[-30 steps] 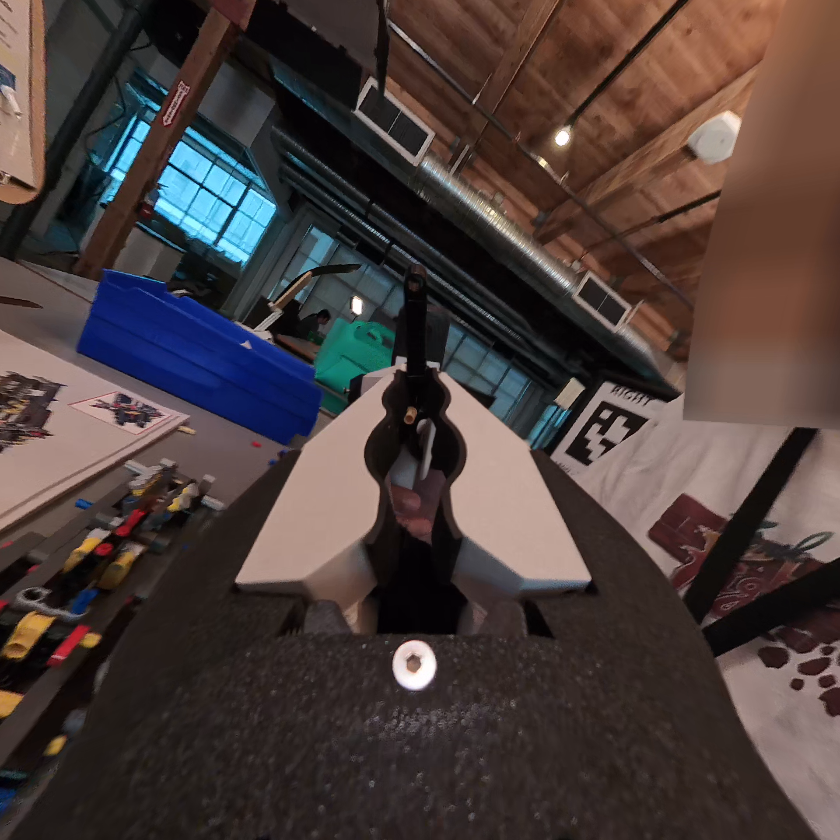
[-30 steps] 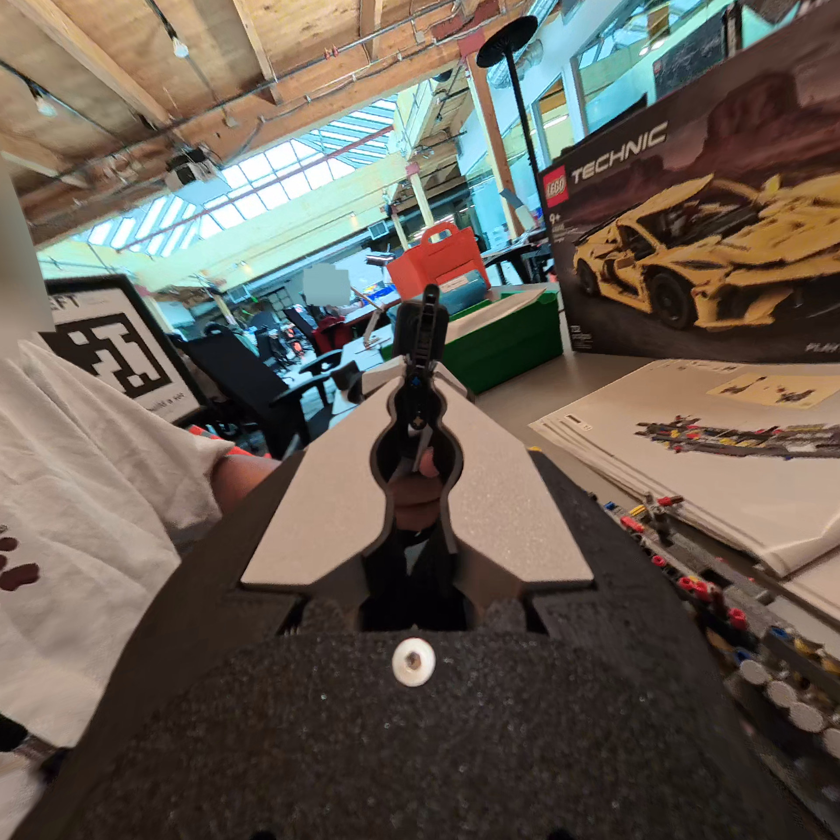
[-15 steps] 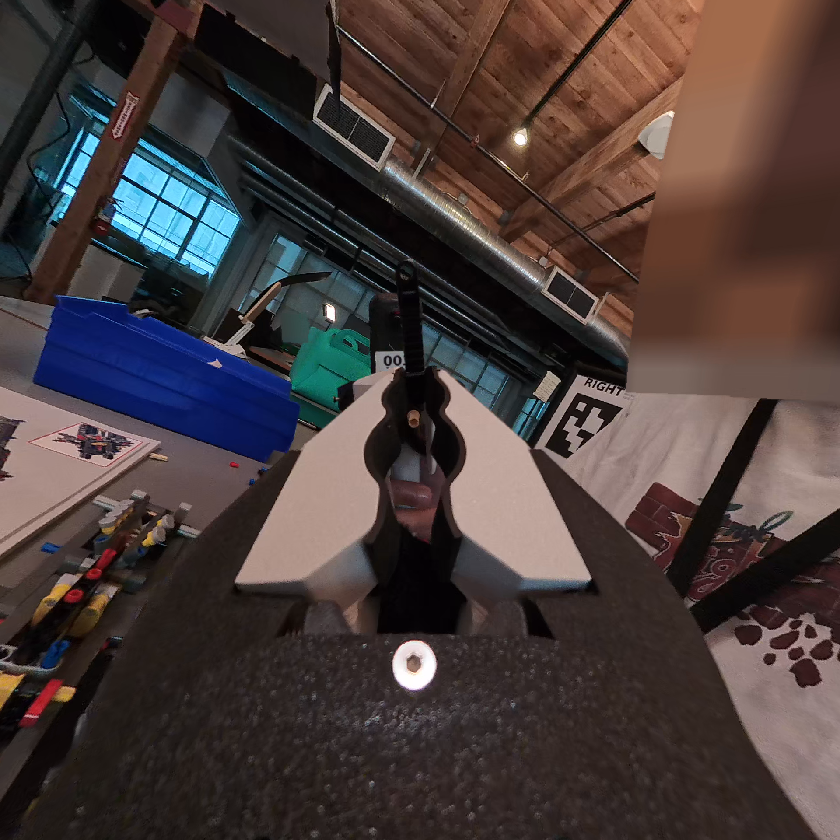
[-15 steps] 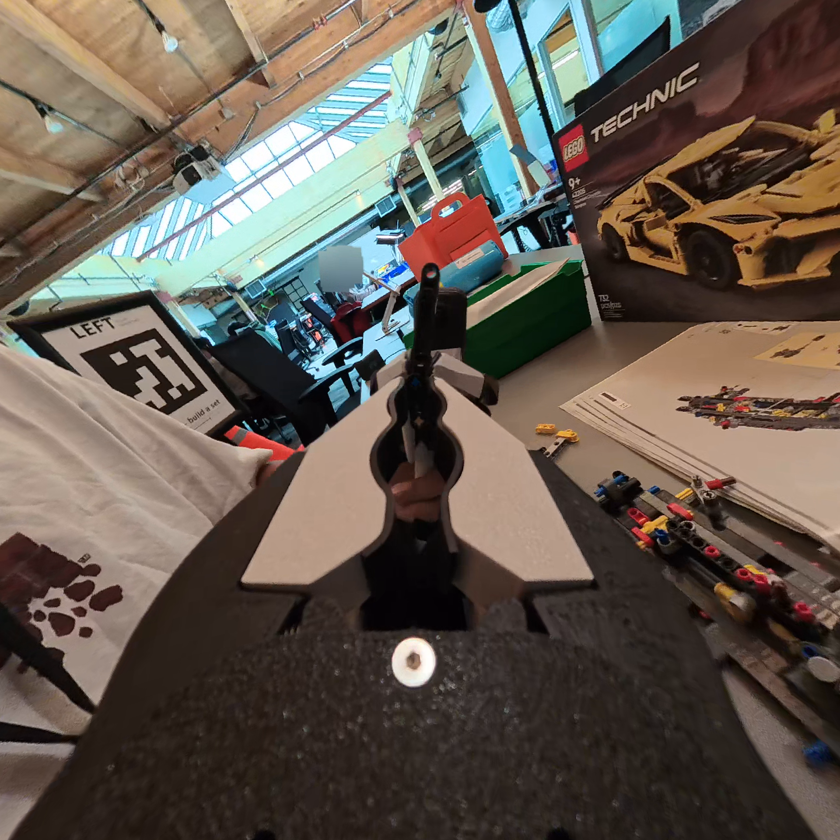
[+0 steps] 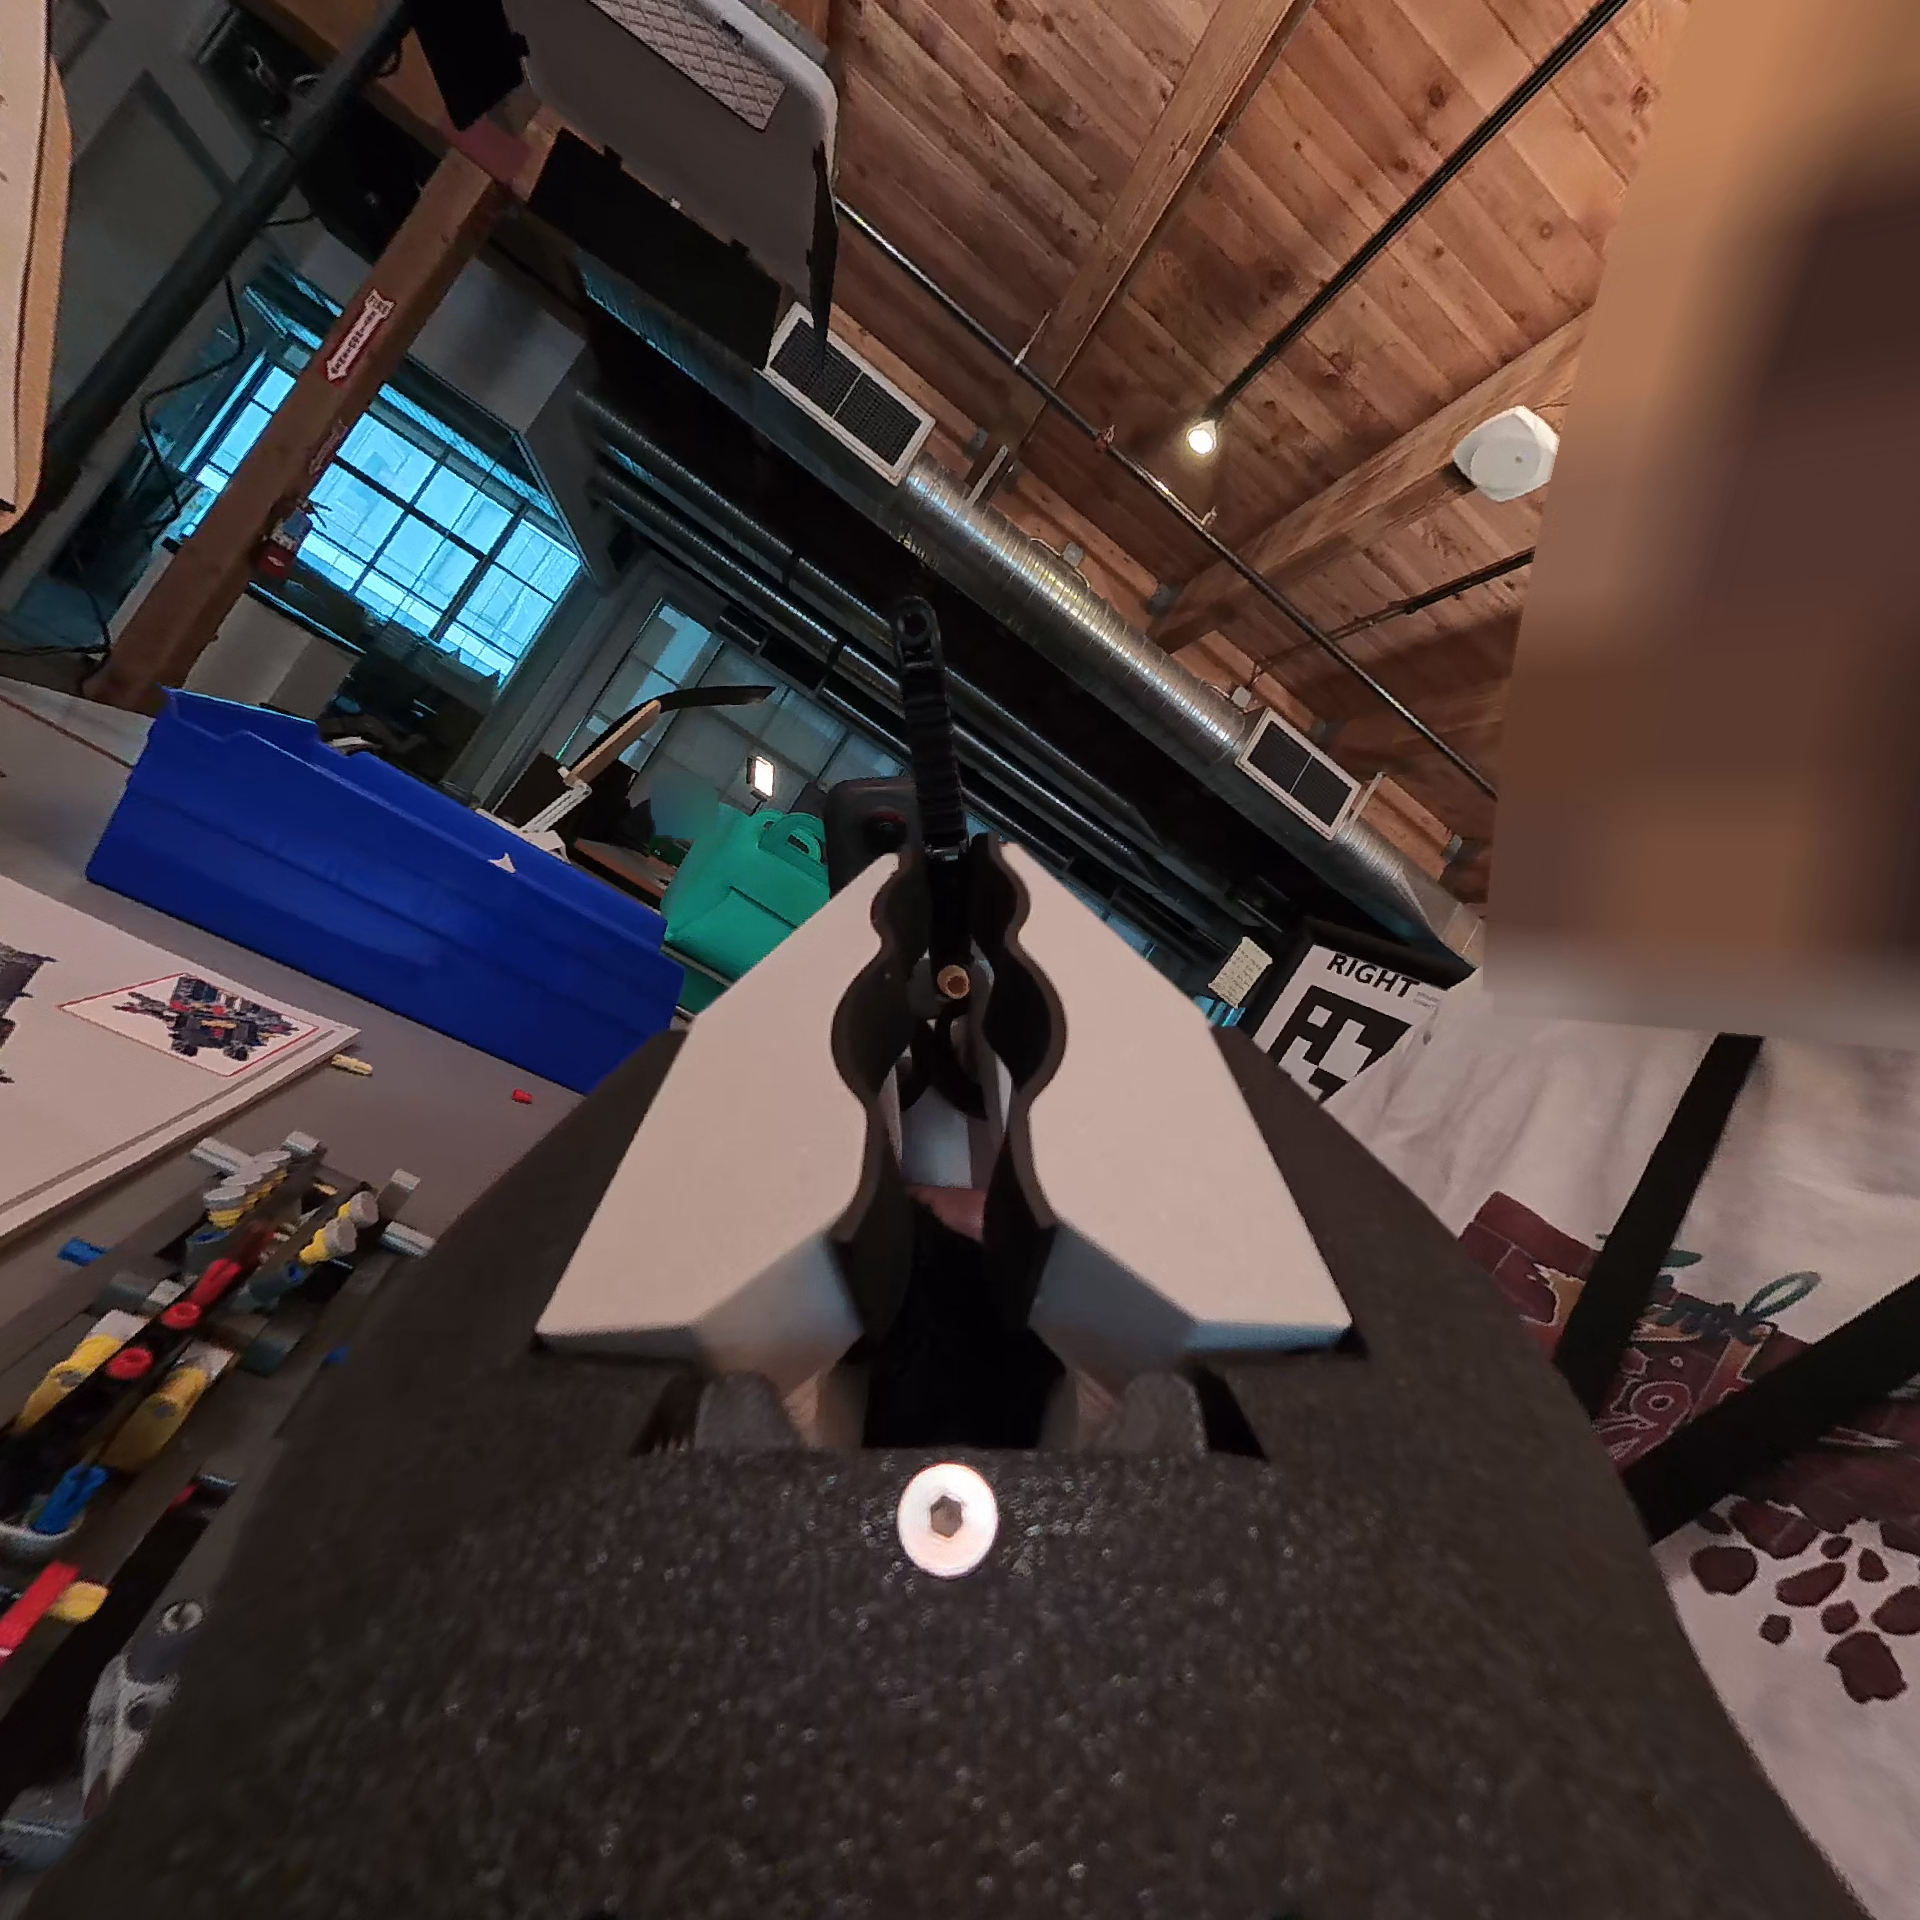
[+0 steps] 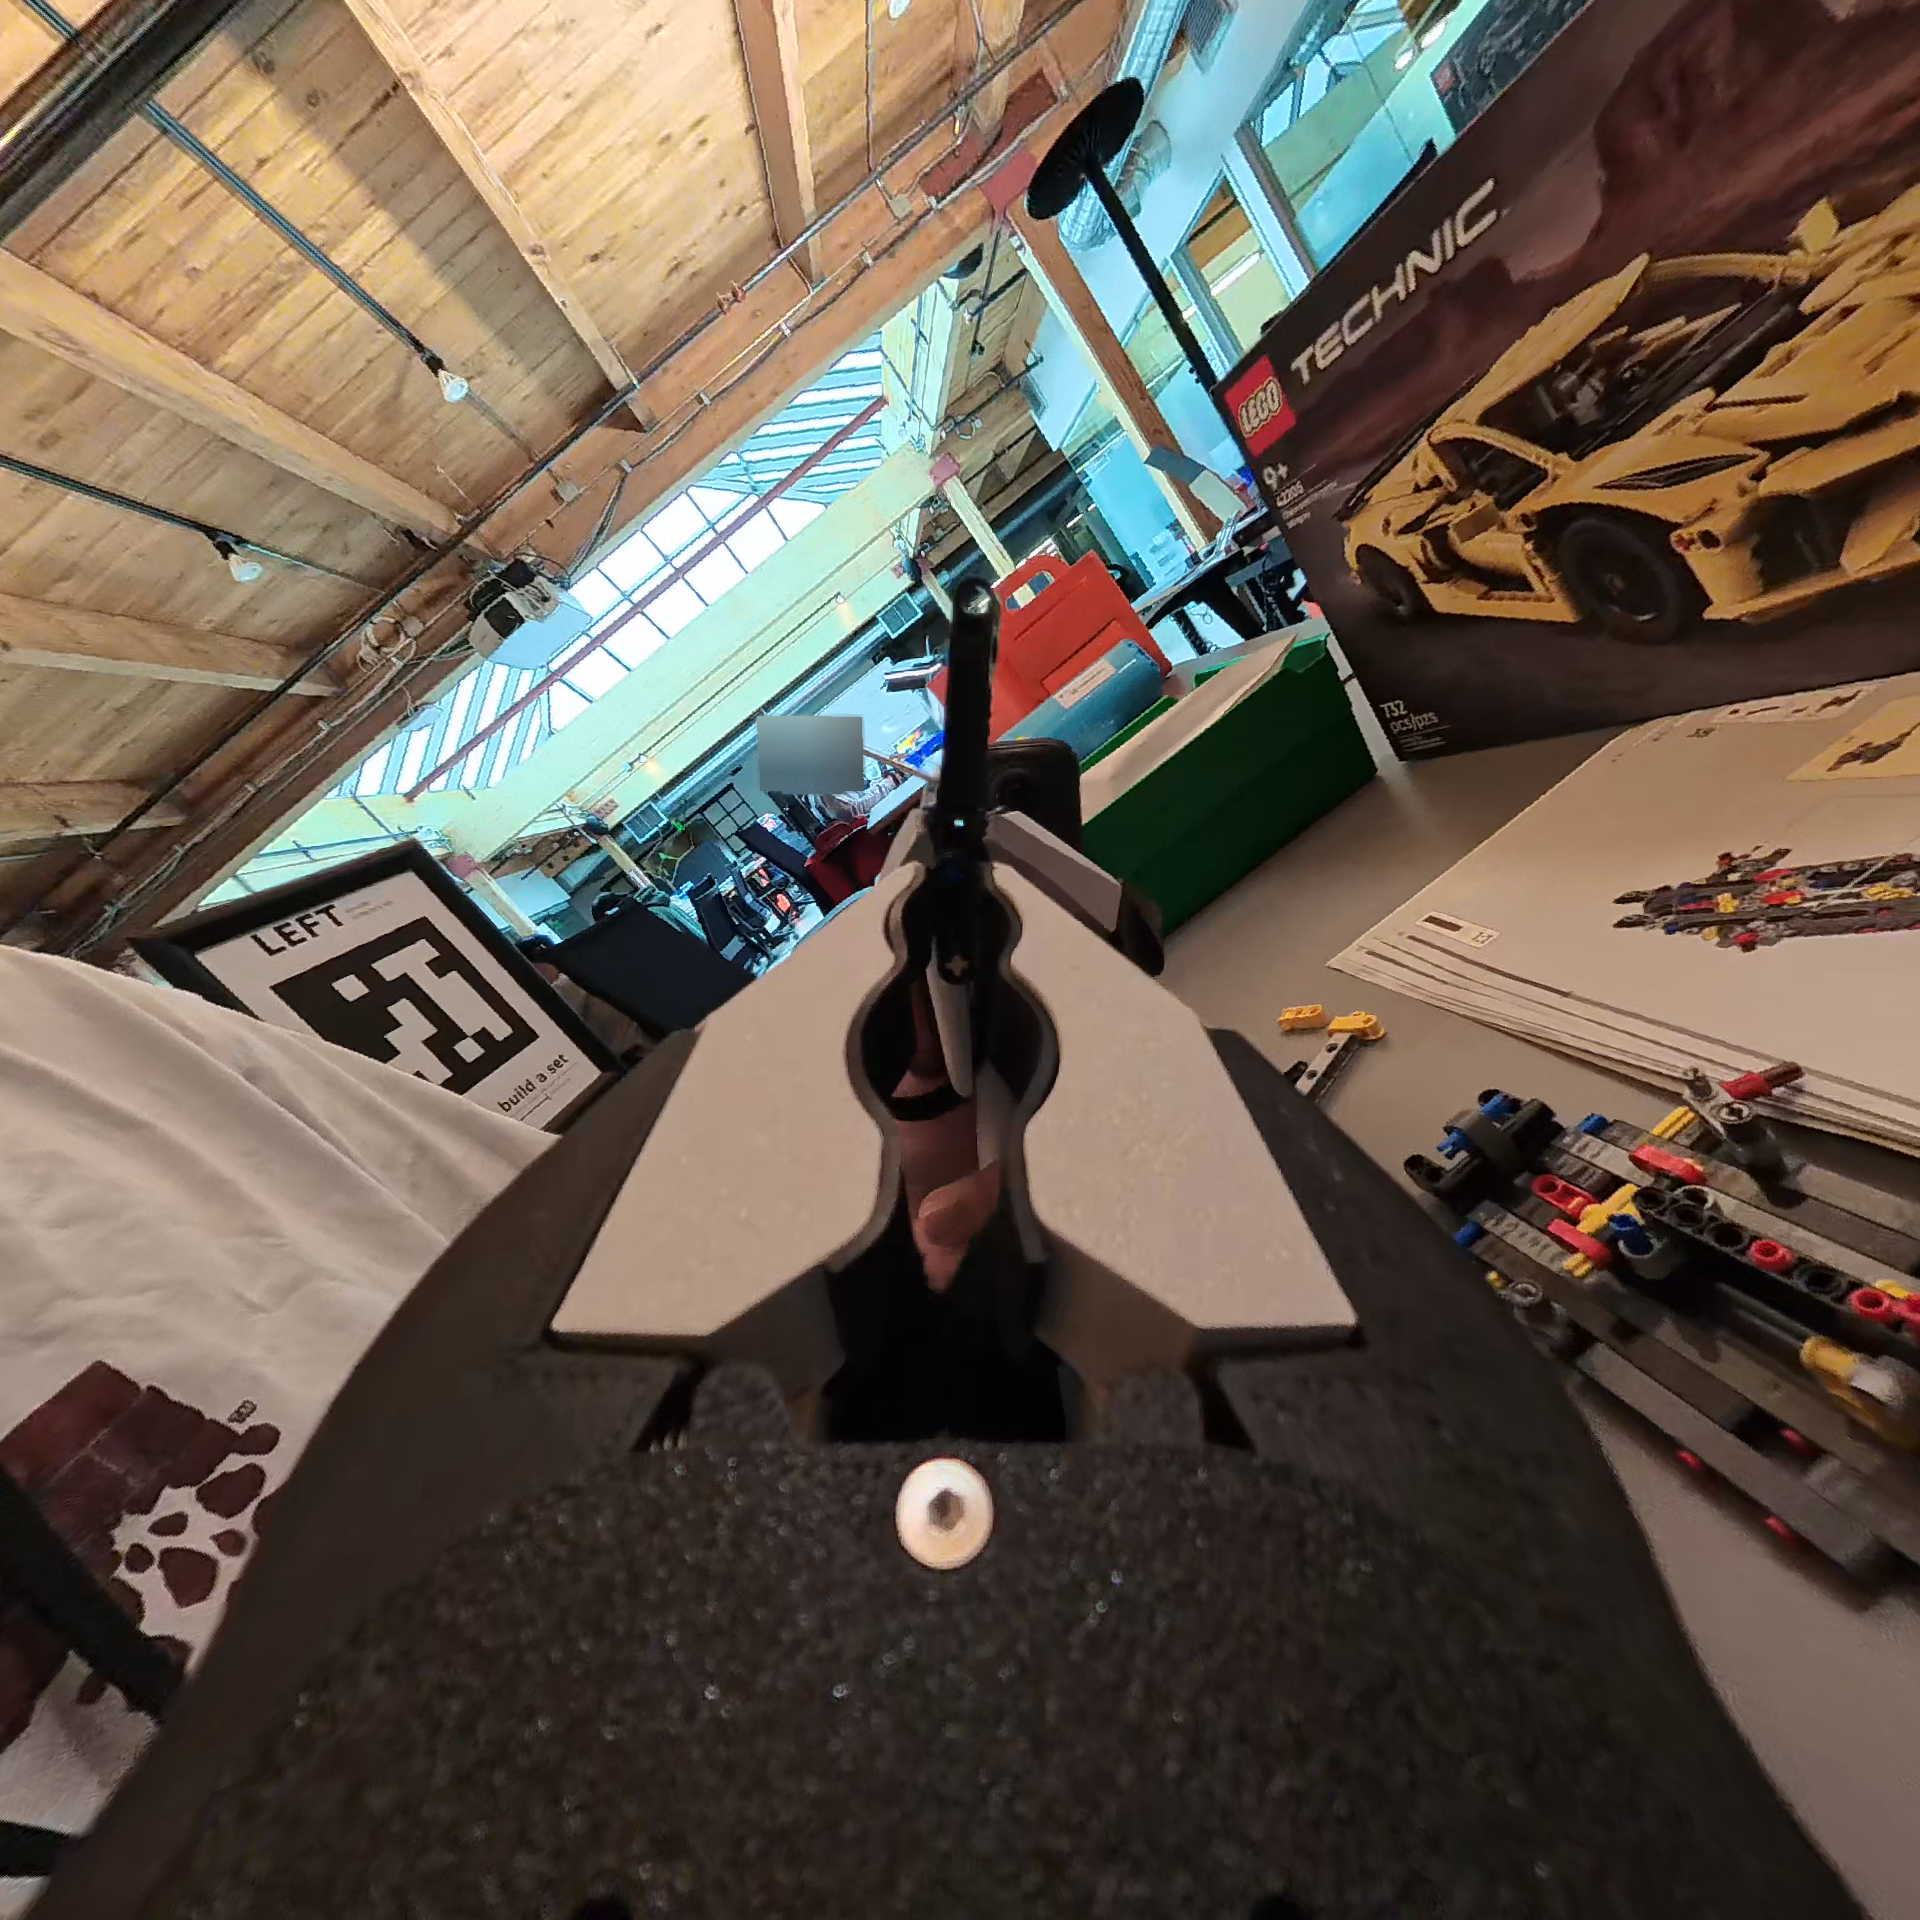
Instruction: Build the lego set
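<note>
Between both grippers, raised off the table: one thin black lego piece (image 5: 928,743), long axis upright, tip toward the ceiling. Pinched by left gripper (image 5: 948,868) and right gripper (image 6: 958,831), fingers pressed together.

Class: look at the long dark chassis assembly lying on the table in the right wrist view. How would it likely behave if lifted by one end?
The chassis assembly is long and narrow, so it would probably sag or twist somewhat. It is built from many pinned beams, so sections might pop apart. The red and yellow parts sticking out could probably snag.
</note>
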`<state>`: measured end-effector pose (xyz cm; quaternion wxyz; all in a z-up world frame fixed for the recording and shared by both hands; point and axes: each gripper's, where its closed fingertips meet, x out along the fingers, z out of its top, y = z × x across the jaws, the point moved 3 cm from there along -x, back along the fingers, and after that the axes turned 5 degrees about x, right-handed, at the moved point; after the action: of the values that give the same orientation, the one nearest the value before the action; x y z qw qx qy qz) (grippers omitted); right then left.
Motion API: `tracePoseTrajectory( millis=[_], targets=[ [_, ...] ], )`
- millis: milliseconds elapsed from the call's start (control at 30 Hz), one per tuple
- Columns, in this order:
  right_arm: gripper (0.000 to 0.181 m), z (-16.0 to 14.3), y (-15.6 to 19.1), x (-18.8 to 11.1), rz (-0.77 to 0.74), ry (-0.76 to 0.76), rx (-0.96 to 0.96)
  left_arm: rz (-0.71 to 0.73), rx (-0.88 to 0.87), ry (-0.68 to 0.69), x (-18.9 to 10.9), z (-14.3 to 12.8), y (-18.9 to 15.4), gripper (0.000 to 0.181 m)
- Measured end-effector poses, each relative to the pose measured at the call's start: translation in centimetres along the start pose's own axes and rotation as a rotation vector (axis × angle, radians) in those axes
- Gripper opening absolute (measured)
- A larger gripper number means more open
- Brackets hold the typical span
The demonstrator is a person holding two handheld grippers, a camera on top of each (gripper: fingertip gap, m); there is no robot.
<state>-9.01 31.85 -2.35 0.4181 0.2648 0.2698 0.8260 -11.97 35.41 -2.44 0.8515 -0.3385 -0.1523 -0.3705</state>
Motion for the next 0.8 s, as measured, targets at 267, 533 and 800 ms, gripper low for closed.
tracePoseTrajectory(
  millis=[267,533,800],
  targets=[
    [0.006,-0.3,-0.3,0.0,-0.168,-0.055,-0.303,-0.004,-0.126,-0.055,-0.1,-0.2,0.7,0.007],
    [0.007,-0.4,-0.3,0.2,-0.332,-0.045,-0.670,-0.021,-0.215,-0.104,-0.1,-0.3,1.1,0.007],
    [0.006,-0.4,-0.6,0.3,-0.197,-0.054,-0.330,-0.005,-0.151,-0.074,0.0,-0.4,1.0,0.007]
  ],
)
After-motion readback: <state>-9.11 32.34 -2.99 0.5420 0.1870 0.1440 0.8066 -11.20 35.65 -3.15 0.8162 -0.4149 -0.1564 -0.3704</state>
